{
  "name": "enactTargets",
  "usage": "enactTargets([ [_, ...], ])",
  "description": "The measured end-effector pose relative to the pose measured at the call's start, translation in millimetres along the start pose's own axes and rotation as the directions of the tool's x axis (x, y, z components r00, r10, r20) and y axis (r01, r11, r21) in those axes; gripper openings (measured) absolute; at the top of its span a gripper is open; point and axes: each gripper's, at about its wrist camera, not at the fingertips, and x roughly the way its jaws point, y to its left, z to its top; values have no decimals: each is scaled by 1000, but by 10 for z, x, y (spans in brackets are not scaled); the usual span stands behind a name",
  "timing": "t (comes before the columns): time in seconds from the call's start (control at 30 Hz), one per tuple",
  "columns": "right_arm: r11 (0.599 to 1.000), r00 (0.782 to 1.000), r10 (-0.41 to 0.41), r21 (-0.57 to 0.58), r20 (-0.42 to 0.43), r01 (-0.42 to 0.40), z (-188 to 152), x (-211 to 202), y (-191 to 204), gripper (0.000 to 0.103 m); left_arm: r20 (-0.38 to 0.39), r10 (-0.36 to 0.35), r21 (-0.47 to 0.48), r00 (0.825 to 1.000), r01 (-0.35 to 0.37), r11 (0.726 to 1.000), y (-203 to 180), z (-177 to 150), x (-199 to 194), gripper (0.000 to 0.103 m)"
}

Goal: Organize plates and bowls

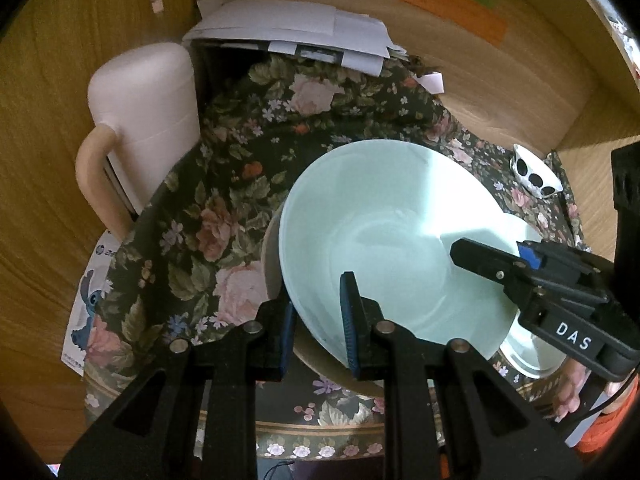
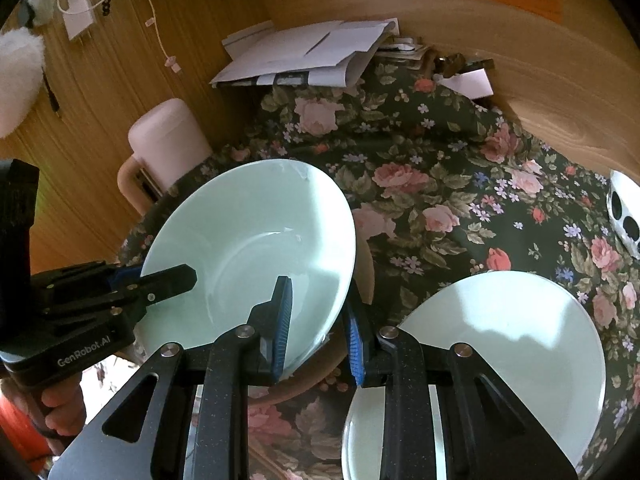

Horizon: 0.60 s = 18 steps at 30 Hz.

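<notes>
Gripping opposite rims of the pale green glazed ceramic bowl (image 2: 256, 248), left gripper (image 1: 318, 320) and right gripper (image 2: 318, 328) are both clamped tight on its wall, bowl tilted above the dark floral tablecloth (image 2: 440, 184). Just right of the bowl: pale green round plate (image 2: 512, 340). Beyond the bowl's left side: pink plastic lidded jug (image 2: 168, 140). Behind the bowl: white paper stack (image 2: 304, 56).

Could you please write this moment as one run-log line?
left tool: shut on pale green bowl rim | right tool: shut on opposite rim | second pale green bowl: on floral cloth
</notes>
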Motion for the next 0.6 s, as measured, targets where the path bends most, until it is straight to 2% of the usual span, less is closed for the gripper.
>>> enactTargets([
  [0.37, 997, 999, -43, -70, 25, 45, 41, -90, 4, 26, 8, 14, -11, 1000, -14, 1000, 28, 64, 55, 20],
  [0.6, 997, 999, -23, -66, 29, 25, 22, -91, -73, 26, 4, 29, 4, 1000, -29, 1000, 0, 137, 52, 20],
])
